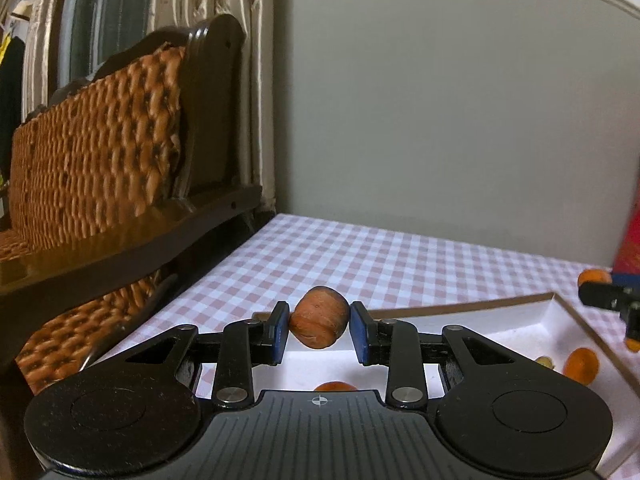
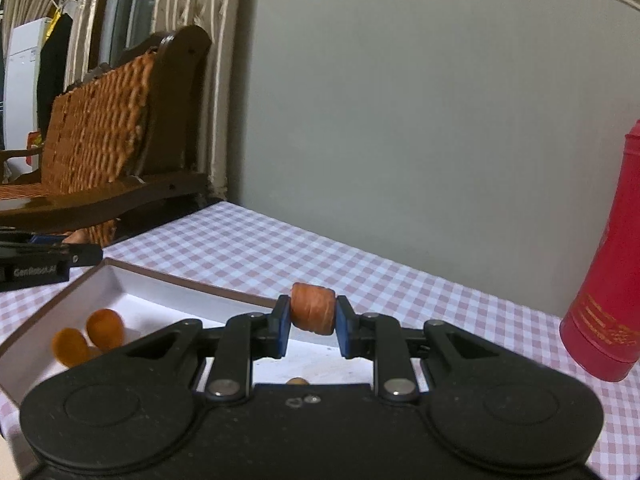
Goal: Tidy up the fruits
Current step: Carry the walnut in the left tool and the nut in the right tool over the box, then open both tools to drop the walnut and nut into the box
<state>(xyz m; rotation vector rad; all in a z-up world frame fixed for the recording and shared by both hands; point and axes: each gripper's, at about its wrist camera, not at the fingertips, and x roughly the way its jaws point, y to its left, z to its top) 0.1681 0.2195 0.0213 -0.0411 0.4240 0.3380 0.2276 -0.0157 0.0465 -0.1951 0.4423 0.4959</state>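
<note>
Right tool [image 2: 313, 327] hides a fruit [image 2: 297, 381] in the tray [image 2: 120, 280].

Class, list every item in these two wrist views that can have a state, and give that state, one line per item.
Left gripper: shut on a brown fruit, held clear of the table.
Right gripper: shut on an orange fruit piece, held above the box.
White box: open, no lid in view, several orange fruits inside.
Red bottle: upright on the checked tablecloth.
</note>
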